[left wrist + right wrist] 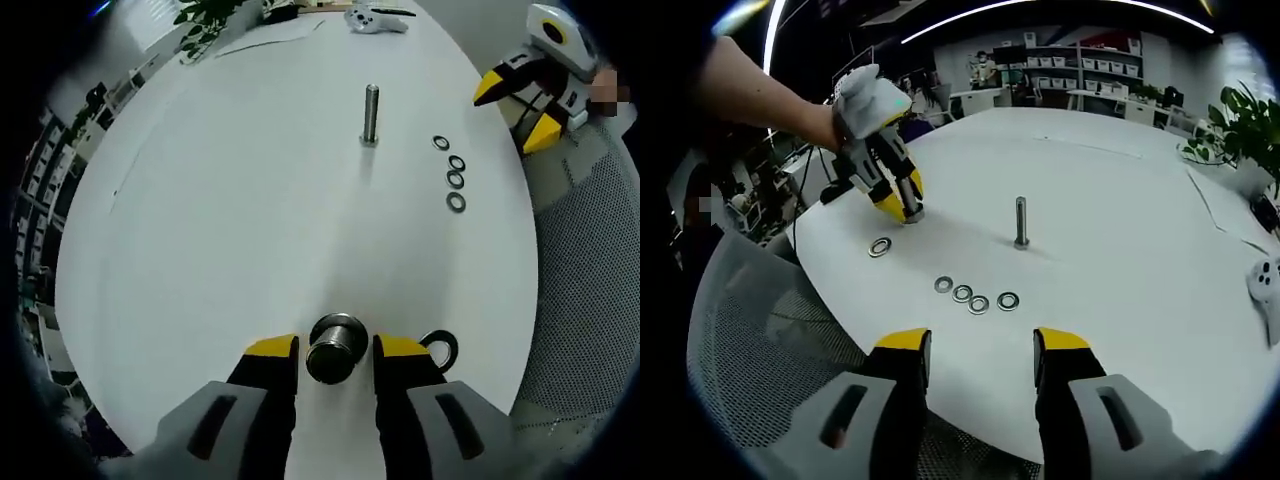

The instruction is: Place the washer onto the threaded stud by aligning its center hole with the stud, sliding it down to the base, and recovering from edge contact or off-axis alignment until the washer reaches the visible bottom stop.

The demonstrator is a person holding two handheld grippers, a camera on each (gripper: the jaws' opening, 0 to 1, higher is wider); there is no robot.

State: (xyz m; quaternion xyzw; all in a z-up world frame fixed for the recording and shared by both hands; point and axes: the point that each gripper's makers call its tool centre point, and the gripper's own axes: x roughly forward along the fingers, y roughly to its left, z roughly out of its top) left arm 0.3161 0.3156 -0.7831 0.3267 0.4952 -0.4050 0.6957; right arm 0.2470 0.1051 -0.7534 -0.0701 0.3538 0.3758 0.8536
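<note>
On the smooth white table, a threaded steel stud stands upright. Four flat washers lie in a row, a fifth washer apart. Left gripper brackets a round metal piece — grip unclear. Right gripper gapes, empty.

The left gripper view sits low and close over the white desk, looking along its own fingers across the desktop toward the upright stud, a row of washers and, at the far edge, the right gripper. The right gripper view looks from that opposite edge, seemingly higher and further back, above a mesh chair, and faces the room's shelves. Both views share the stud, the washer row and the desk between, and the right gripper view takes in the left gripper.
</note>
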